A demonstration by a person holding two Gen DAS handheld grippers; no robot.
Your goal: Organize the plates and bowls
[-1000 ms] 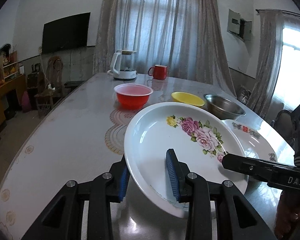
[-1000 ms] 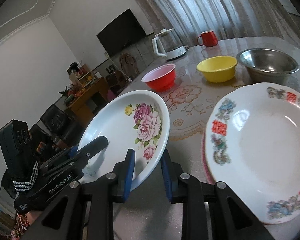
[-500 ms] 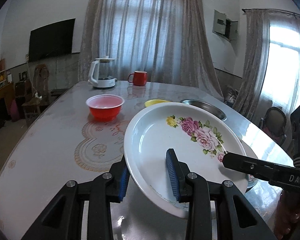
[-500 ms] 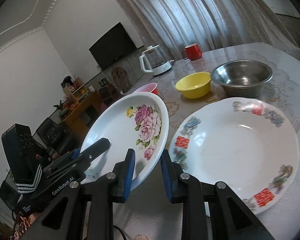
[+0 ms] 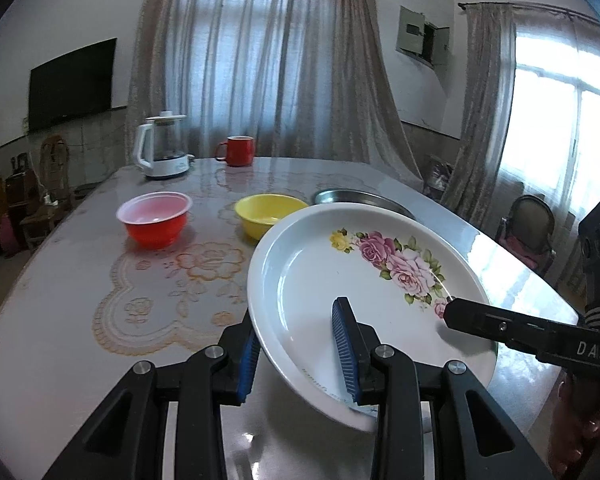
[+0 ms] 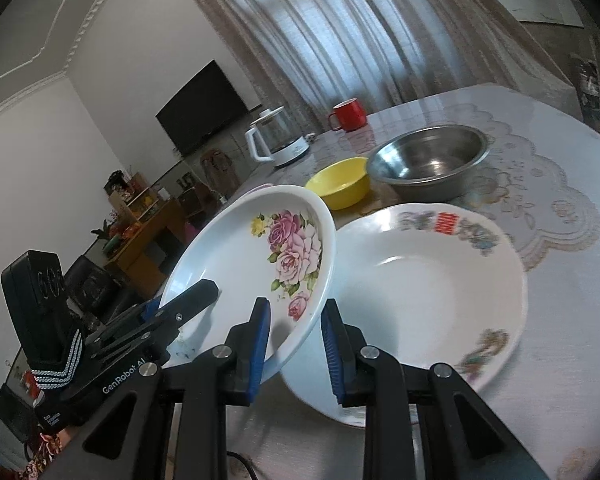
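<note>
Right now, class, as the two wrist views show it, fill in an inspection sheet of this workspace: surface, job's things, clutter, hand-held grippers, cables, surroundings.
Surface: glossy table with lace-pattern print.
Job's things: rose plate held tilted above the table; patterned plate lying flat; red bowl, yellow bowl and steel bowl standing apart.
Clutter: kettle and red mug at the far edge.
Grippers: left hand-held gripper and right hand-held gripper each clamp the rose plate's rim.
Cables: one dark cable at the right view's bottom edge.
Surroundings: curtains, wall television, wooden shelf.
</note>
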